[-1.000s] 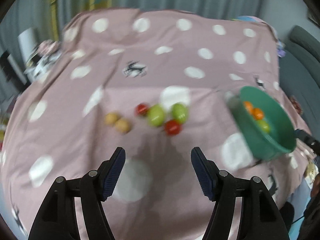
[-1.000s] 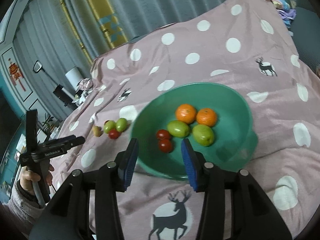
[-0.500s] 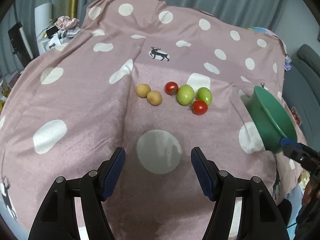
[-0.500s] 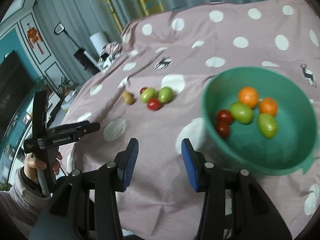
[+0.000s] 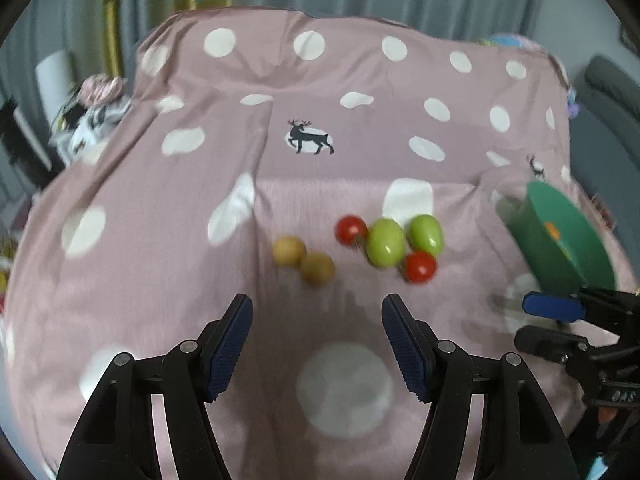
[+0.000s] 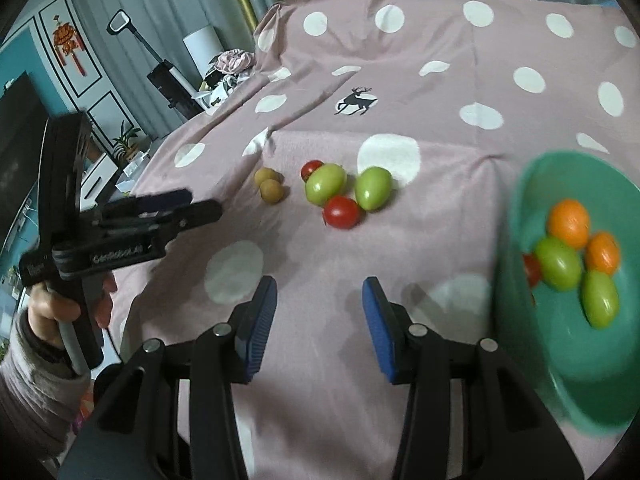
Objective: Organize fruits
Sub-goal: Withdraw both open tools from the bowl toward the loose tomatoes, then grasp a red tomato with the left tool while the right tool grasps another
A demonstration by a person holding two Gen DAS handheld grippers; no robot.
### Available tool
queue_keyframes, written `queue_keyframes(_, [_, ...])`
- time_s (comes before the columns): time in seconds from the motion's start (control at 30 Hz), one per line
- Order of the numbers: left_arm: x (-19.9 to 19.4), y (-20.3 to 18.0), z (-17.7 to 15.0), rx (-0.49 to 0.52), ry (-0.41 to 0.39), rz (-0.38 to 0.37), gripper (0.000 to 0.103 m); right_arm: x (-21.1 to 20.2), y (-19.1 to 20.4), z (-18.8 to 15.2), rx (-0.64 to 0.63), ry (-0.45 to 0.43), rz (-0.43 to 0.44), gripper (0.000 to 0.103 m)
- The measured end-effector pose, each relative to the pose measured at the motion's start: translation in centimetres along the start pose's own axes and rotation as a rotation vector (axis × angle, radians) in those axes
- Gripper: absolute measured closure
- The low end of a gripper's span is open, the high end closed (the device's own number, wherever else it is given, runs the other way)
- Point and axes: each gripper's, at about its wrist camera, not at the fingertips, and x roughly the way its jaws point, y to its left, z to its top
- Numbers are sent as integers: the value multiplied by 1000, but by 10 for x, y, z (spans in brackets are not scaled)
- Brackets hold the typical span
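On the pink dotted cloth lie two brown longans (image 5: 303,261) (image 6: 269,185), two red tomatoes (image 5: 419,266) (image 6: 341,212) and two green fruits (image 5: 386,242) (image 6: 326,183). A green bowl (image 5: 568,236) (image 6: 520,240) on the right holds two oranges (image 6: 568,218), two green fruits and red tomatoes. My left gripper (image 5: 316,344) is open and empty, just short of the longans. My right gripper (image 6: 318,320) is open and empty, left of the bowl. Each gripper shows in the other's view: the right one (image 5: 560,320), the left one (image 6: 168,208).
The cloth (image 5: 320,92) covers a table that drops off at the left and front edges. Beyond the left edge are a white cylinder (image 6: 202,46), clutter (image 6: 234,62) and a cabinet. Grey curtains hang behind. A grey sofa (image 5: 608,92) stands at the right.
My left gripper has moved closer to the loose fruits. My right gripper has swung left, away from the bowl, and now faces the loose fruits. Both stayed open.
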Motion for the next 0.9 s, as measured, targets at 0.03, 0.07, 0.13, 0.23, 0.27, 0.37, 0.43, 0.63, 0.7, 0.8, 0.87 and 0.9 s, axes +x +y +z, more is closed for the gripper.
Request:
queue_keyframes(0.03, [5, -1, 5, 24, 4, 10, 35, 6, 1, 5, 0, 5, -8, 58])
queue_keyframes(0.07, [9, -2, 9, 44, 10, 13, 35, 10, 1, 8, -1, 11, -12, 58])
queue_keyframes(0.13, [22, -5, 20, 91, 29, 9, 35, 20, 0, 15, -3, 23, -19, 58])
queue_keyframes(0.23, [43, -9, 31, 157, 64, 29, 36, 32, -3, 22, 0, 41, -23, 59])
queue_keyframes(0.27, [48, -9, 33, 170, 75, 31, 38, 35, -4, 24, 3, 45, -19, 59])
queue_keyframes(0.37, [66, -12, 39, 211, 125, 17, 39, 43, -6, 29, 1, 56, -18, 59])
queue_keyframes(0.43, [77, -15, 41, 242, 154, 27, 39, 50, -8, 32, 2, 67, -22, 59])
queue_keyframes(0.63, [92, -22, 46, 275, 177, -16, 41, 62, -13, 35, 9, 87, -25, 59])
queue_keyframes(0.7, [98, -25, 47, 283, 189, -31, 45, 66, -12, 37, 6, 94, -22, 59])
queue_keyframes(0.8, [101, -28, 50, 290, 188, -39, 46, 72, -10, 41, -4, 98, -25, 59])
queue_keyframes(0.87, [102, -28, 53, 281, 185, -62, 46, 75, -10, 44, -7, 97, -26, 59])
queue_keyframes(0.9, [102, -28, 54, 277, 184, -71, 46, 76, -10, 45, -6, 98, -28, 59])
